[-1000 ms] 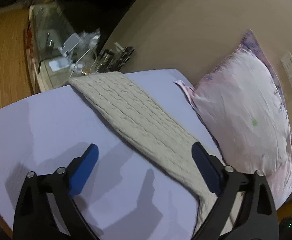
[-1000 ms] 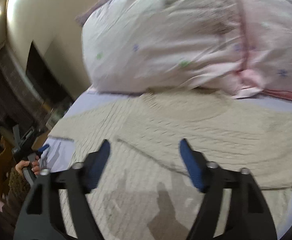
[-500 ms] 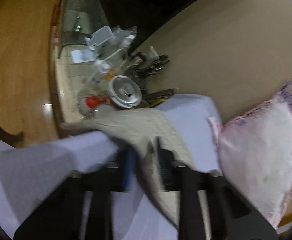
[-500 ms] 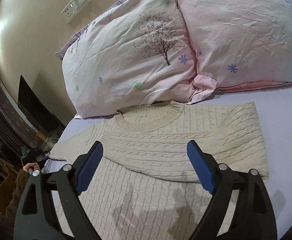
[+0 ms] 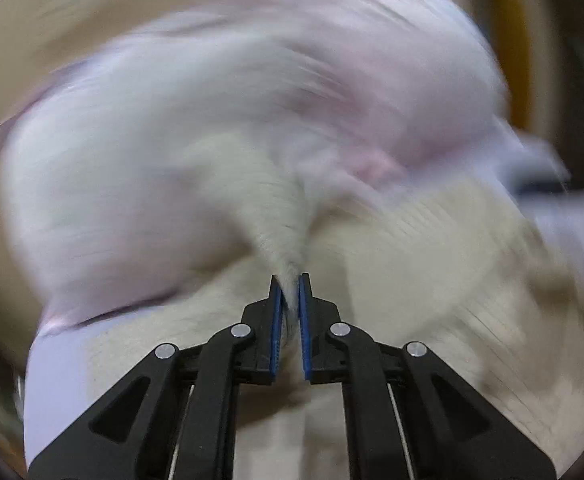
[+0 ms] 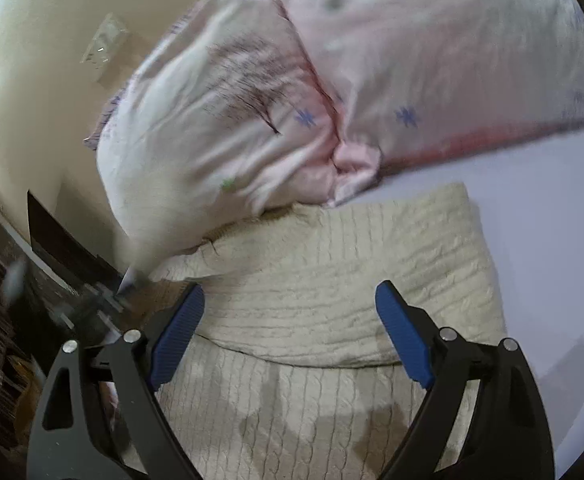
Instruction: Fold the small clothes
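A cream cable-knit sweater [image 6: 332, 280] lies on the lavender bed sheet [image 6: 552, 208], its right sleeve folded across the chest. My right gripper [image 6: 289, 312] is open and empty, hovering over the sweater's body. My left gripper [image 5: 288, 292] is shut on a pinch of the sweater [image 5: 283, 224], which rises as a stretched ridge in front of the blue pads [image 5: 276, 320]. The left wrist view is heavily motion-blurred. The left gripper's tip shows blurred at the sweater's left edge in the right wrist view [image 6: 131, 280].
Two pink-white pillows [image 6: 251, 100] lean against the beige wall [image 6: 31, 60] just behind the sweater's collar, also blurred in the left wrist view [image 5: 171, 140]. A wall switch plate [image 6: 103, 44] is above them. Dark furniture [image 6: 3, 300] stands beyond the bed's left edge.
My left gripper closed on the sweater's left sleeve and swung it fast toward the pillows and the sweater's middle. My right gripper stayed open over the body, shifting slightly.
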`<state>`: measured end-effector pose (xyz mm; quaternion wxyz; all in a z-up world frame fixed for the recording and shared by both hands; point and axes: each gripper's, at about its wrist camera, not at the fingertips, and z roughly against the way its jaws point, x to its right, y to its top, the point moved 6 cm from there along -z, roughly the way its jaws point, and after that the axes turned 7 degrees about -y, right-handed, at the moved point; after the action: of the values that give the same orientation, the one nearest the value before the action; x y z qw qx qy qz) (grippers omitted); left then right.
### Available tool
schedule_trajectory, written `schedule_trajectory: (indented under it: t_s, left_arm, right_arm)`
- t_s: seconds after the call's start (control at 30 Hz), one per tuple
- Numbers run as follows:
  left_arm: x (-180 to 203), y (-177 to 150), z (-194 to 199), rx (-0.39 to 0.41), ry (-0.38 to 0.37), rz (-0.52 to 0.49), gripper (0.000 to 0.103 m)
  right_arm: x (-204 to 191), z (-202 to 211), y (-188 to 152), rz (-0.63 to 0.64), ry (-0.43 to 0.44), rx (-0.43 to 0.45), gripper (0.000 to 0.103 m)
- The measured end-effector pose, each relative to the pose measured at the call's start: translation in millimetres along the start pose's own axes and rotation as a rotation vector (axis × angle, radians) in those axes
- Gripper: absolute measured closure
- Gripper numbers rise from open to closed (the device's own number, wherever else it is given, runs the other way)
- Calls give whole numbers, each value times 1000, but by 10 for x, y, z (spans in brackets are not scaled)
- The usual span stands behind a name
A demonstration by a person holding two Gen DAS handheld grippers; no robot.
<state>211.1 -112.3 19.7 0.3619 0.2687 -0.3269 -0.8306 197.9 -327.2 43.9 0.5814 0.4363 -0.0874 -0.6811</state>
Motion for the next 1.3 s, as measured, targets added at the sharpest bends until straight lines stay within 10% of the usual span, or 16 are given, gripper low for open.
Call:
schedule_trajectory:
  t_s: [0.17, 0.27, 0.57, 0.9, 1.13, 1.3]
  left_arm:
    - [130, -170, 128, 12, -27, 20, 82]
    - [-425, -414, 586, 61, -1, 228, 57]
    - [-1152, -1600, 1259, -25, -59, 658, 52]
    - [-1039, -1824, 1312, -43, -84, 688, 42]
    - [-1043, -1957, 1330, -48, -83, 700, 39]
    - [-1055, -2003, 1307, -53, -94, 713, 39]
  right_arm:
    - [315, -4, -45, -79, -19, -35, 30]
    - [385, -60, -52, -95, -24, -53, 48]
    - [124, -549, -174, -31, -47, -186, 73]
    - [-337, -1249, 134, 146, -294, -182, 72]
    - [-105, -947, 137, -18, -215, -144, 60]
    - [123, -1078, 82, -156, -161, -204, 73]
